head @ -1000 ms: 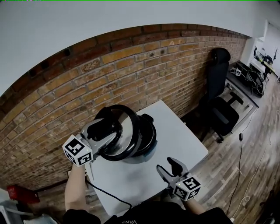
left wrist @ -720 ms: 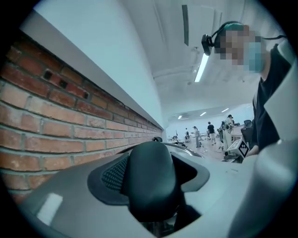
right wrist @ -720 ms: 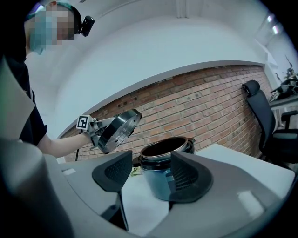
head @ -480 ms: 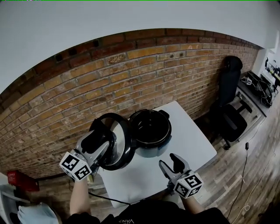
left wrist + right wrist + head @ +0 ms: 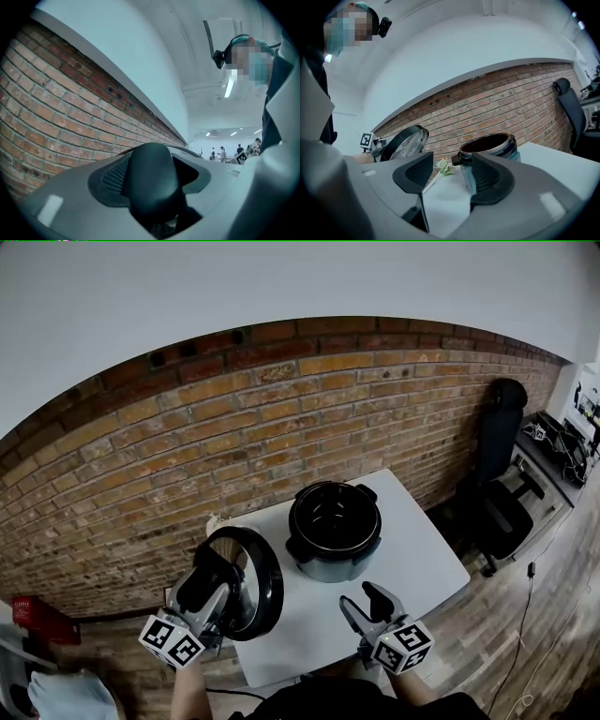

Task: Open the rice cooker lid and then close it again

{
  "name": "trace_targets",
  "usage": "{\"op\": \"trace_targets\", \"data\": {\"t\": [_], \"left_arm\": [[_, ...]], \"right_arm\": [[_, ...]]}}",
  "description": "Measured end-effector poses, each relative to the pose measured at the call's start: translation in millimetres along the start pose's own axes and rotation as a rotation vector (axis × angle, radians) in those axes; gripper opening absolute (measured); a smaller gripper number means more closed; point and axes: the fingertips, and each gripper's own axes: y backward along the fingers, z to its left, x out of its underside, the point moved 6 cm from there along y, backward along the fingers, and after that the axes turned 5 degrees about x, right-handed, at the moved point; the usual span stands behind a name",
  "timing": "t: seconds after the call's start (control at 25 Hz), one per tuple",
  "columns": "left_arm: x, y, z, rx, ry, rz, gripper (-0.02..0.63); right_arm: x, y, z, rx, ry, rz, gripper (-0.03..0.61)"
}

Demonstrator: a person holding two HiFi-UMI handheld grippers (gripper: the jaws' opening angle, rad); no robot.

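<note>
Left gripper (image 5: 208,585) clamped on the knob (image 5: 151,180) of the lid (image 5: 262,589). Lid held on edge, left of and clear of the open rice cooker (image 5: 334,526) on the table (image 5: 422,554). Lid judged rigid, fairly heavy and smooth, so the knob is the safest hold. Right gripper (image 5: 372,604) spread, empty.

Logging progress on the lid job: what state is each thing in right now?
Black round rice cooker with grey-blue body: open, lid off, upright on the white table.
Round black lid with shiny metal underside: off the cooker, held on edge to its left.
Left claw: shut on the lid's black knob.
Right claw: open, nothing between its jaws.
</note>
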Motion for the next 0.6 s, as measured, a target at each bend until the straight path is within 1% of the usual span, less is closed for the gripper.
{"op": "trace_targets", "data": {"t": [0.16,0.32,0.6], "left_arm": [[17.3,20.3,-3.5,-0.045,0.026,-0.005,0.278],[31.6,38.3,-5.1,-0.070,0.072,-0.010,0.278],[52.0,58.8,-10.7,-0.102,0.124,-0.005,0.278]], "right_arm": [[2.3,-0.9,3.2,-0.006,0.008,0.013,0.249],[4.5,-5.2,9.4,-0.019,0.010,0.024,0.249],[13.0,-11.8,11.4,-0.032,0.018,0.066,0.249]]}}
